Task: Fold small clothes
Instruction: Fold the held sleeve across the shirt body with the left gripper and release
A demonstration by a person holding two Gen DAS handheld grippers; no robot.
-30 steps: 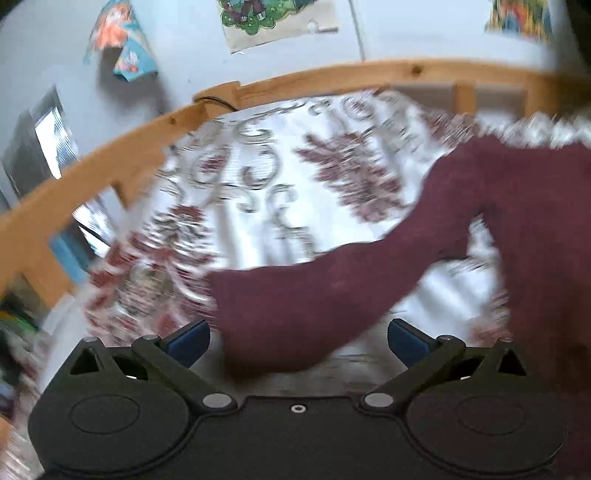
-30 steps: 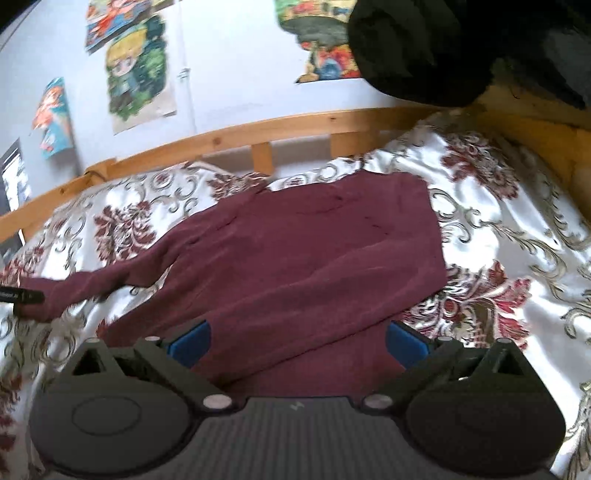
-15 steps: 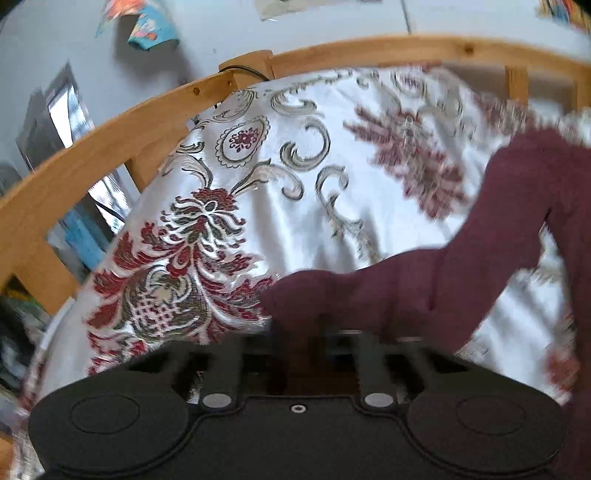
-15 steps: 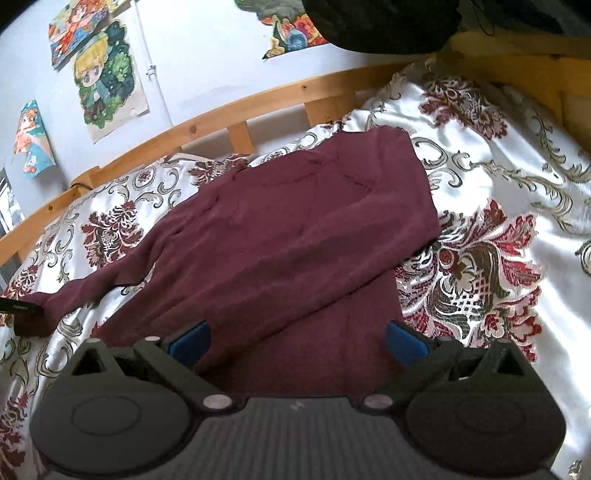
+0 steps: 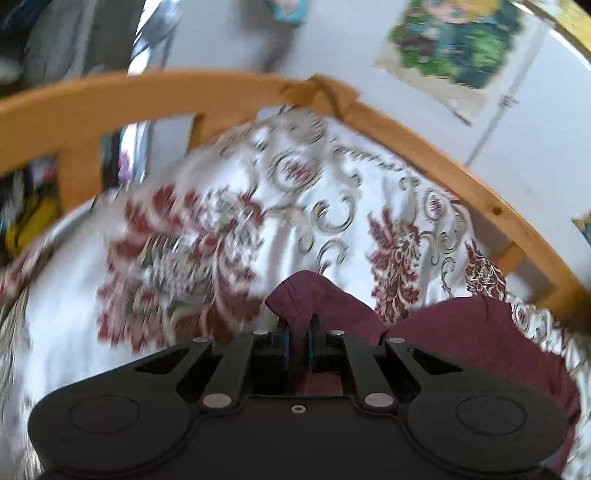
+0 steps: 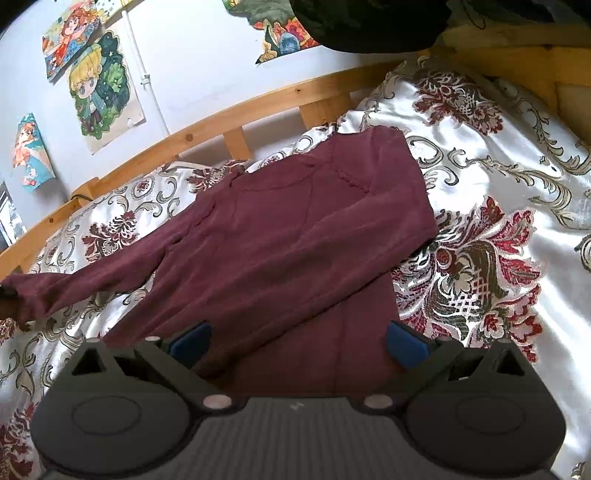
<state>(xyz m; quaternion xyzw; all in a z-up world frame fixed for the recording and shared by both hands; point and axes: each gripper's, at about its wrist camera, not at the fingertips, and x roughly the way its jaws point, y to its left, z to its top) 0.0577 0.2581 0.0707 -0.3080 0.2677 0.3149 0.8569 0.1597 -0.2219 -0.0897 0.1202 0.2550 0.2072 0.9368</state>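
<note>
A maroon long-sleeved top (image 6: 295, 236) lies spread on the patterned bedspread (image 6: 498, 192), its right sleeve folded over the body. Its left sleeve (image 6: 74, 284) stretches out to the far left, where the left gripper (image 6: 7, 295) shows at the frame edge. In the left wrist view my left gripper (image 5: 298, 334) is shut on the sleeve cuff (image 5: 306, 299), lifted off the bed. My right gripper (image 6: 297, 341) is open over the hem of the top, nothing between its blue pads (image 6: 406, 347).
A wooden bed rail (image 6: 221, 122) curves round the far side and a wooden headboard (image 6: 517, 55) stands at the right. Posters (image 6: 99, 92) hang on the white wall. A dark bundle (image 6: 369, 22) sits at the top of the right wrist view.
My left gripper closed on the sleeve cuff, then lifted and rolled with it. The right gripper sank slightly toward the top's hem and stayed open.
</note>
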